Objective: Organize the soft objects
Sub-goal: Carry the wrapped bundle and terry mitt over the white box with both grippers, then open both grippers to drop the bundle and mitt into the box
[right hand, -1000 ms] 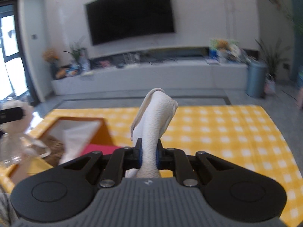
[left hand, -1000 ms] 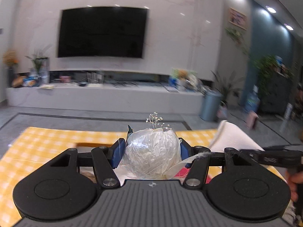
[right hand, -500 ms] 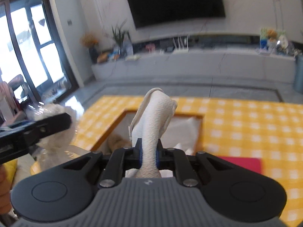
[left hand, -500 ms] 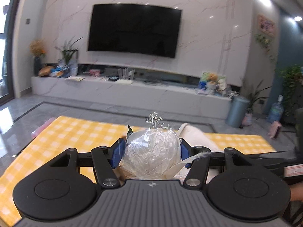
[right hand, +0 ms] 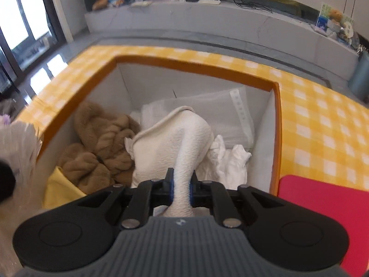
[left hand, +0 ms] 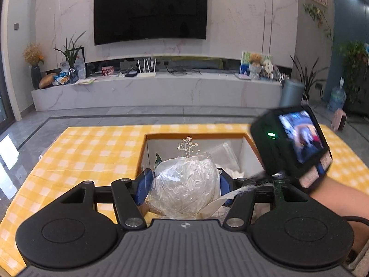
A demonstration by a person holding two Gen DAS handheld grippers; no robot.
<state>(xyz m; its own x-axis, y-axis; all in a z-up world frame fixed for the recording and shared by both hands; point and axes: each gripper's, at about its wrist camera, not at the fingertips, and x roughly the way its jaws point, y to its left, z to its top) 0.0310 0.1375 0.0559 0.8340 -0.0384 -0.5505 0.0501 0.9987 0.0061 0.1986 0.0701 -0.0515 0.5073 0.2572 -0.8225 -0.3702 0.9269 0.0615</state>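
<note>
Checked tablecloth (right hand: pixel 322 120); towel (right hand: pixel 184 143) hides box (right hand: pixel 196 69) contents.

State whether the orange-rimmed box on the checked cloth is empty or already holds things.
Already holding things: the orange-rimmed box contains a brown plush toy, a clear plastic bag and crumpled white cloth.

**Around the television**

I saw a dark television (left hand: pixel 150 11) on the marble wall. Directly below it ran a long white console (left hand: pixel 156 91), with a white router (left hand: pixel 146 67) nearly under the screen's middle. Down-left of the television stood a vase of dried flowers (left hand: pixel 34 68); down-right sat a teddy bear (left hand: pixel 254 63), and further right a grey bin (left hand: pixel 291 93).
</note>
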